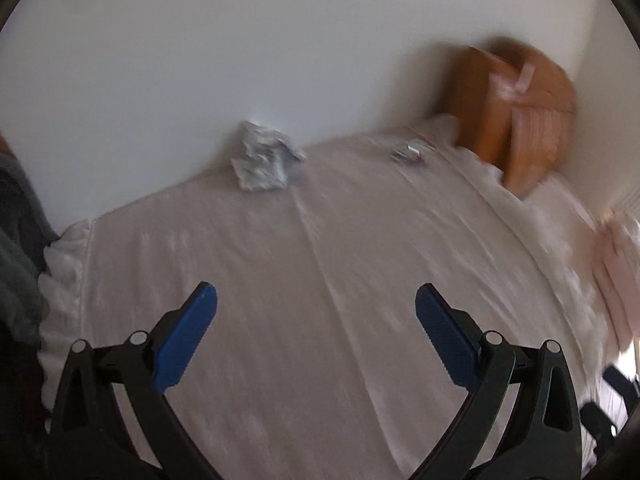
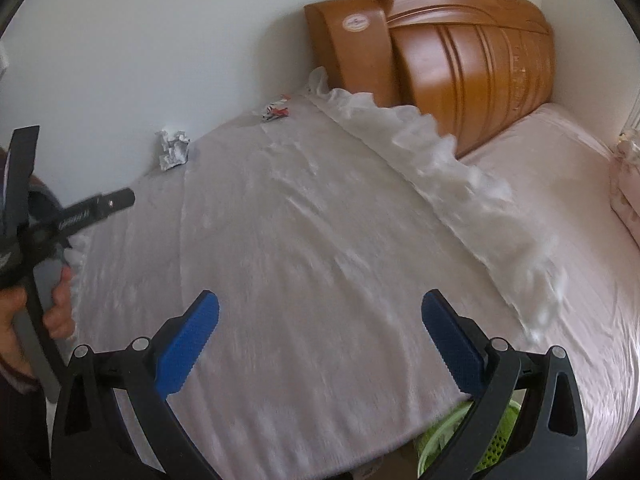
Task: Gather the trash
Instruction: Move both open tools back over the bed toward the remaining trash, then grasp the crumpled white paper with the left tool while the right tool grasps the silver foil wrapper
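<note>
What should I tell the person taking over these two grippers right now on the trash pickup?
Left gripper: open, empty, above the pale pink bedsheet.
Right gripper: open, empty, also over the bed.
Crumpled white paper ball: on the sheet at the far edge, against the white wall.
Small crumpled red-and-silver wrapper: further along that edge, nearer the orange wooden headboard.
Green perforated plastic basket: below the bed's near edge, under the right gripper; contents unclear.
Done: neither piece picked up.
Left: grab the paper and wrapper, probably drop both in the basket.
</note>
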A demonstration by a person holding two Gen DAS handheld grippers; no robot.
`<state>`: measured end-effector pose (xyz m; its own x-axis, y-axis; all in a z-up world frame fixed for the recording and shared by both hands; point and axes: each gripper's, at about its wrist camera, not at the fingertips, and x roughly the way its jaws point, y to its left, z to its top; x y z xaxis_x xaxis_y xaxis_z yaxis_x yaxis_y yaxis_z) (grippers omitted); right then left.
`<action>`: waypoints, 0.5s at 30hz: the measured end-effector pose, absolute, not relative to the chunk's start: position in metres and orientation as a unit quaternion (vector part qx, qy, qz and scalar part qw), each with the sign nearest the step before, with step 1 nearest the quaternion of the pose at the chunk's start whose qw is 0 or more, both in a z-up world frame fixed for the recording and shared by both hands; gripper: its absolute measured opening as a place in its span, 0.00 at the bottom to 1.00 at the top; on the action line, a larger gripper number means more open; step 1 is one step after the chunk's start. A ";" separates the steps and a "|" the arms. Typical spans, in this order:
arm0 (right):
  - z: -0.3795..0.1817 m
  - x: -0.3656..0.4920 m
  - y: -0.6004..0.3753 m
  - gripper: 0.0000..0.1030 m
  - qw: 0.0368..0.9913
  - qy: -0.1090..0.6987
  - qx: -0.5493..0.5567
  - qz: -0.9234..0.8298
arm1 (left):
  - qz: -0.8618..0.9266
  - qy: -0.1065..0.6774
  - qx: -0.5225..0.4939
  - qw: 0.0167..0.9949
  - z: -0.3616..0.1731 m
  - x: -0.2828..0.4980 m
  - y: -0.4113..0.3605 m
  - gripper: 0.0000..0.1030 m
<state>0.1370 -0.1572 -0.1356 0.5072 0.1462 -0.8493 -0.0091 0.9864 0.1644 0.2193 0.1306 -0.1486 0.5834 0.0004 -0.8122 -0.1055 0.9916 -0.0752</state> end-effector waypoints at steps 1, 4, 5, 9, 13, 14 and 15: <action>-0.137 0.146 -0.154 0.98 0.865 0.496 0.069 0.045 | 0.034 0.457 -0.061 0.887 -0.152 0.230 0.136 0.92; -0.142 0.179 -0.144 0.98 0.861 0.501 0.068 0.045 | 0.051 0.464 -0.075 0.881 -0.169 0.278 0.153 0.92; -0.144 0.188 -0.142 0.98 0.860 0.503 0.067 0.046 | 0.056 0.465 -0.078 0.880 -0.173 0.289 0.157 0.92; -0.152 0.224 -0.129 0.98 0.854 0.514 0.059 0.056 | 0.082 0.480 -0.085 0.869 -0.199 0.335 0.165 0.92; -0.160 0.246 -0.121 0.98 0.852 0.517 0.044 0.065 | 0.100 0.500 -0.130 0.850 -0.224 0.371 0.175 0.92; -0.164 0.253 -0.118 0.98 0.851 0.519 0.041 0.068 | 0.104 0.503 -0.137 0.847 -0.228 0.377 0.177 0.92; -0.165 0.256 -0.117 0.98 0.850 0.520 0.041 0.068 | 0.110 0.505 -0.145 0.844 -0.233 0.385 0.180 0.92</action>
<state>0.2565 -0.1173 -0.1654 0.4498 0.1587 -0.8789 -0.0725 0.9873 0.1412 0.3846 0.1800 -0.2330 0.4650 0.0393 -0.8844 -0.3323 0.9337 -0.1332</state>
